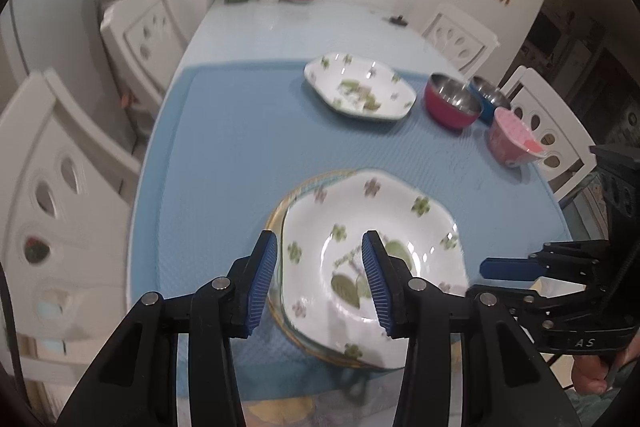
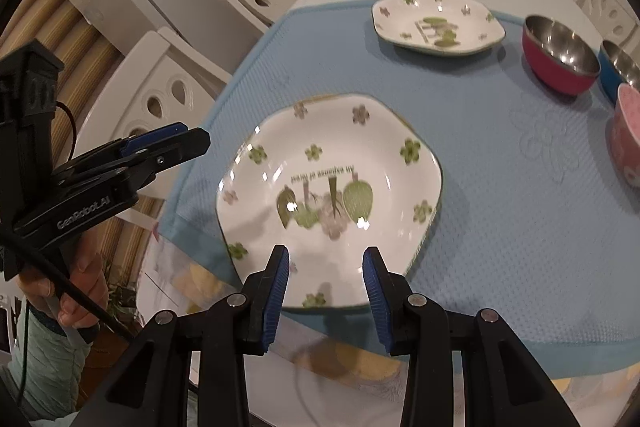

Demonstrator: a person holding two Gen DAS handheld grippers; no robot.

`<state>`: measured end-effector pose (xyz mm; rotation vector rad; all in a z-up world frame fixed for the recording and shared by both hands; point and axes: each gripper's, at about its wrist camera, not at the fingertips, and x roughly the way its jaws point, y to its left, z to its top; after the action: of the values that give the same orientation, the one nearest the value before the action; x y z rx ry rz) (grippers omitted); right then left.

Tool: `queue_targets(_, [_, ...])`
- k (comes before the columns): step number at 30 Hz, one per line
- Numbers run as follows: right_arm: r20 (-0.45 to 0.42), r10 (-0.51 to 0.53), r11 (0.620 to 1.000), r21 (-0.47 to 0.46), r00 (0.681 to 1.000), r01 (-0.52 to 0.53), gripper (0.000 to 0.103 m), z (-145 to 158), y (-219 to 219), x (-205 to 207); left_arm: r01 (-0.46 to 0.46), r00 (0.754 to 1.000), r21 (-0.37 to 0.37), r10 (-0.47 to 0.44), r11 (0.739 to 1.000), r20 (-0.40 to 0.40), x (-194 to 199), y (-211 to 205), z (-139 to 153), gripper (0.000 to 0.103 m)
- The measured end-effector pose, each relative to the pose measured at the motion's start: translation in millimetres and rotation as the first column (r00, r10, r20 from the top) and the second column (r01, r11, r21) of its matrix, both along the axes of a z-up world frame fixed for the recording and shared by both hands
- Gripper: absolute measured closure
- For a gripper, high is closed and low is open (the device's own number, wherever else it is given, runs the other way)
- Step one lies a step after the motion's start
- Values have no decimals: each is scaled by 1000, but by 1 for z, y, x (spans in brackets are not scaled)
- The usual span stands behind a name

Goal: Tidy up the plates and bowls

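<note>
Left gripper (image 1: 320,279): I hold it above the near plate's left rim, jaws partly apart, nothing pinched between the pads.
Near plate (image 2: 332,195): white with green flowers, it lies flat at the near edge of my blue mat (image 2: 480,163). In the left view a gold-rimmed edge shows under its left side, so it seems to sit on another dish; I cannot tell what kind.
Right gripper (image 2: 326,291): I hold it over the plate's near rim, jaws partly apart and empty.
Far plate (image 2: 438,23): same pattern, flat on the mat, well apart from the near one.
Red bowl (image 2: 560,57): steel-lined, just right of the far plate.
Blue bowl (image 2: 620,71): beside the red one.
Pink bowl (image 2: 628,135): nearest to me of the three, at the mat's right edge.
</note>
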<state>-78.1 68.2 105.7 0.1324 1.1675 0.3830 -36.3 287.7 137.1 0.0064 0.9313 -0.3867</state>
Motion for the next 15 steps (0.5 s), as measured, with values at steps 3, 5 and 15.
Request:
queue_targets(3, [23,-2,1000,13,1000,2,66,11,1,5,9,999,4,-10,1000,54,3,-4,19,58])
queue_targets(5, [37,-5,1000,21,999,4,66,19,2,8,21,997,-2,-21,1000,78,4,-5,28,58])
queue_targets(15, [38,-131,978,170,991,122,52,58,-21,52,89,973,42,-96,995,209,28,-27,68,58])
